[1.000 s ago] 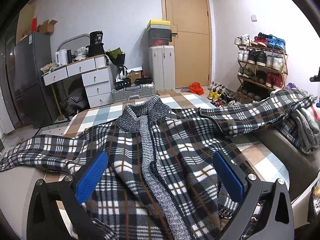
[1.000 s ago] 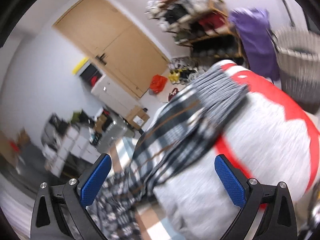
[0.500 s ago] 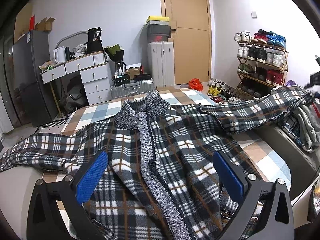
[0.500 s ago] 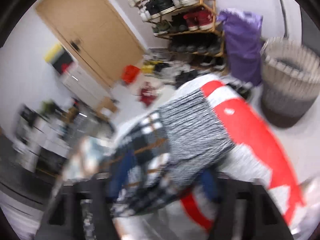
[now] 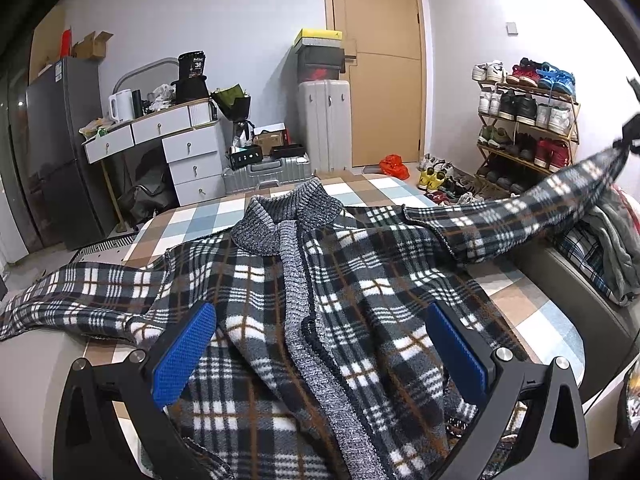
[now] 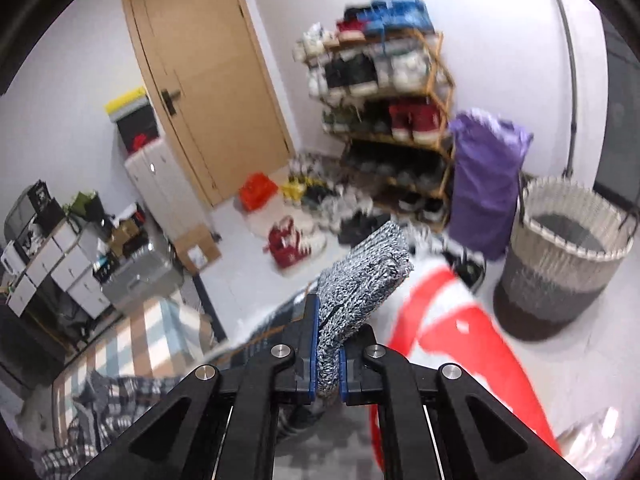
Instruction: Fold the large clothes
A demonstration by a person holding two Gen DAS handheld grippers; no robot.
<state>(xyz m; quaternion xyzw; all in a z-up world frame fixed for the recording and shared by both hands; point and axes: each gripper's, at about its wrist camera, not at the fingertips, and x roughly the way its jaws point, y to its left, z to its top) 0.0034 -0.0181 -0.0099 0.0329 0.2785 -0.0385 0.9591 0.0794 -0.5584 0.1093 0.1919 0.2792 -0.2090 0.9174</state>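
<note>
A black, white and brown plaid jacket (image 5: 352, 304) with a grey knit collar (image 5: 288, 216) lies front up on the checked bed (image 5: 200, 220). My left gripper (image 5: 320, 344) is open just above its lower front. Its left sleeve (image 5: 80, 296) lies flat on the bed. Its right sleeve (image 5: 532, 208) is lifted off the bed toward the right. My right gripper (image 6: 328, 356) is shut on that sleeve's grey knit cuff (image 6: 360, 280), which sticks out beyond the pads.
A pile of grey and plaid clothes (image 5: 608, 240) and a red and white garment (image 6: 460, 340) lie at the bed's right edge. A woven basket (image 6: 560, 256), a purple bag (image 6: 484, 180) and a shoe rack (image 6: 384, 112) stand on the floor beyond. Drawers (image 5: 180, 148) and suitcases (image 5: 324, 120) stand past the bed's far end.
My right gripper has shut on the sleeve's knit cuff and lifted the right sleeve up off the clothes pile. My left gripper has barely moved and stays open.
</note>
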